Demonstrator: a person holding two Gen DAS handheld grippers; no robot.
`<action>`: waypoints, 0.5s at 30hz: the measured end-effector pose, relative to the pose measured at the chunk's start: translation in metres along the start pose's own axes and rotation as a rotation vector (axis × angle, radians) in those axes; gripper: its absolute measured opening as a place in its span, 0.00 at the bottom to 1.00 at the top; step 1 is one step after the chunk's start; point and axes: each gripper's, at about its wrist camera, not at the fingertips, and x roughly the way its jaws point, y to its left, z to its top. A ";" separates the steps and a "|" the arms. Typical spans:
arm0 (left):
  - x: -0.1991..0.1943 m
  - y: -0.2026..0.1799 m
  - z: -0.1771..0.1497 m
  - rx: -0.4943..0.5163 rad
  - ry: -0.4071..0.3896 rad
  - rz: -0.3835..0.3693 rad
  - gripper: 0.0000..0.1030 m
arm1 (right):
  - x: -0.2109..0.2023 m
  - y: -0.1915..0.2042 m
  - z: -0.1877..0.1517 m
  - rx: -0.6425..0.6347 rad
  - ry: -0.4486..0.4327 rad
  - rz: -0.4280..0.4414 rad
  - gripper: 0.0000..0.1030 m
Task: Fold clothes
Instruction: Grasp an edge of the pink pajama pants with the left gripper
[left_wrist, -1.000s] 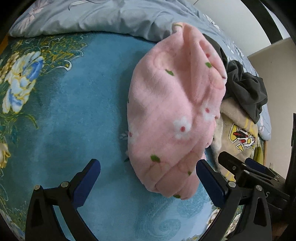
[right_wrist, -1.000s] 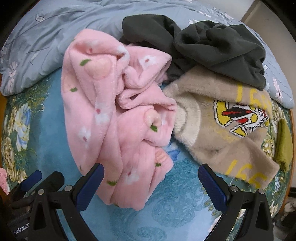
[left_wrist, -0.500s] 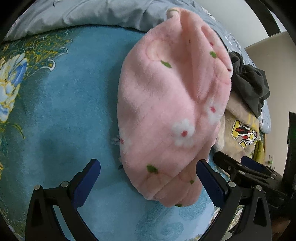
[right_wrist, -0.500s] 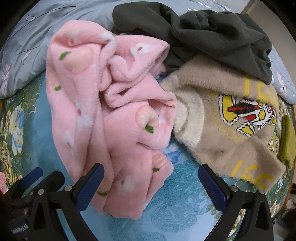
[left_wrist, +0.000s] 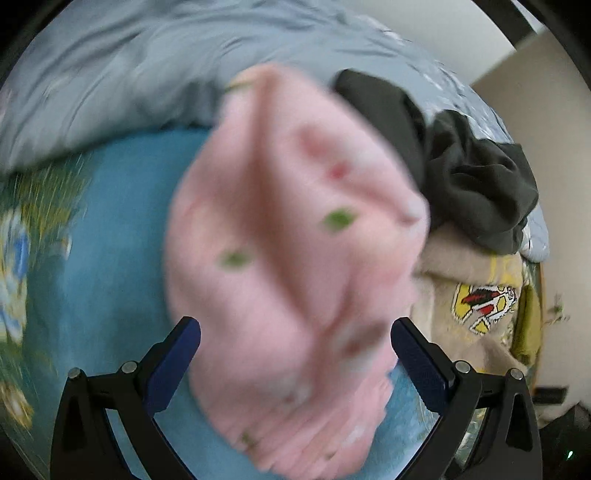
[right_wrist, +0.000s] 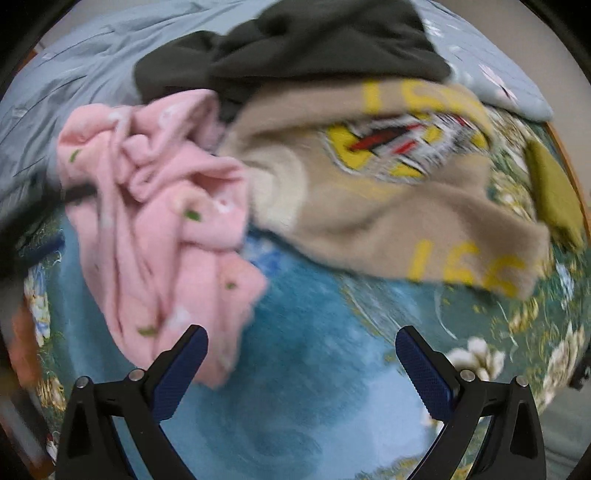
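A crumpled pink fleece garment with flowers (left_wrist: 295, 266) lies on the blue floral bedspread (left_wrist: 118, 236). It fills the middle of the left wrist view, blurred, between the open fingers of my left gripper (left_wrist: 295, 354), which hold nothing. In the right wrist view the pink garment (right_wrist: 162, 229) lies to the left. My right gripper (right_wrist: 301, 362) is open and empty over bare bedspread (right_wrist: 317, 369), its left finger near the garment's lower edge.
A beige sweater with a yellow emblem (right_wrist: 388, 192) lies right of the pink garment. A dark grey garment (right_wrist: 295, 55) is heaped behind both. A grey-blue quilt (left_wrist: 129, 81) runs along the back. An olive cloth (right_wrist: 554, 192) lies at the far right.
Both views are now motion-blurred. My left gripper has moved closer over the pink garment. My right gripper has swung right, so the pink garment sits further left in its view.
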 end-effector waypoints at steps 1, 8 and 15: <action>0.003 -0.007 0.007 0.010 -0.003 0.002 0.99 | -0.003 -0.007 -0.003 0.006 0.000 -0.007 1.00; 0.034 -0.030 0.037 0.072 0.061 0.125 0.40 | -0.029 -0.046 -0.015 0.035 -0.003 -0.053 1.00; 0.001 0.031 0.028 -0.174 0.009 0.036 0.17 | -0.047 -0.072 -0.023 0.061 -0.026 -0.068 1.00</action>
